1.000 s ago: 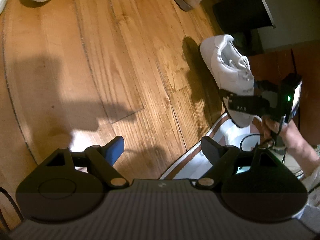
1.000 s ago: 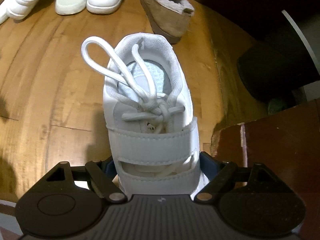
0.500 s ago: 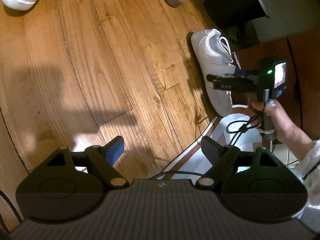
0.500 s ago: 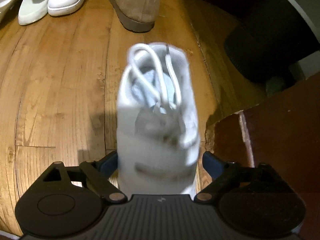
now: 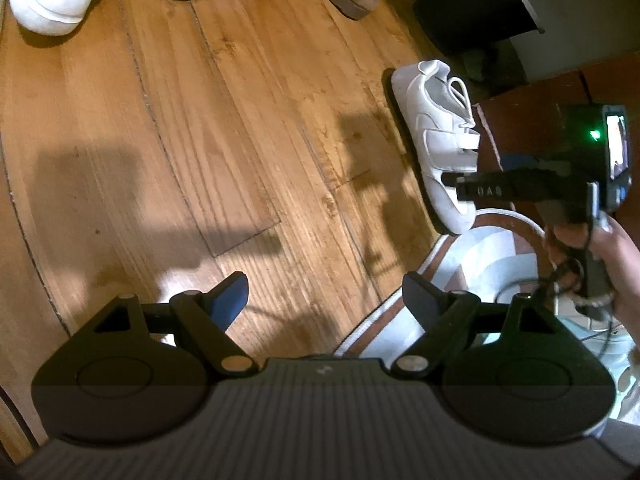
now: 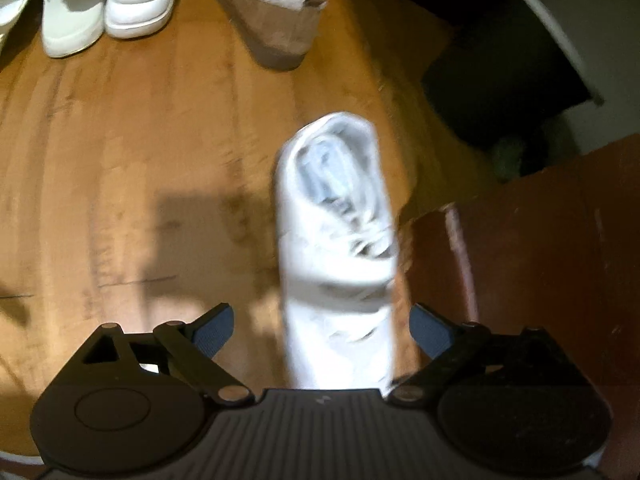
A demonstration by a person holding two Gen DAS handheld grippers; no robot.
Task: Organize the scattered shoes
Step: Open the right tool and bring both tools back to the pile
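Observation:
A white sneaker (image 6: 336,248) with laces and a strap lies on the wooden floor, blurred in the right wrist view. My right gripper (image 6: 322,326) is open, its blue pads apart on either side of the sneaker's toe end without touching it. In the left wrist view the same sneaker (image 5: 440,136) lies at the right, with the right gripper's finger (image 5: 492,190) across its toe. My left gripper (image 5: 324,292) is open and empty above the floor, well to the left of the sneaker.
A row of white shoes (image 6: 140,0) and a tan fleece-lined slipper (image 6: 276,12) stand at the far side. A dark cabinet (image 6: 540,260) is right of the sneaker. A rug edge (image 5: 400,304) lies under my left gripper. A black object (image 5: 472,8) sits far right.
My right gripper opened and let go of the white sneaker, which now lies on the floor. The gripper drew back a little. My left gripper stayed open and shifted slightly.

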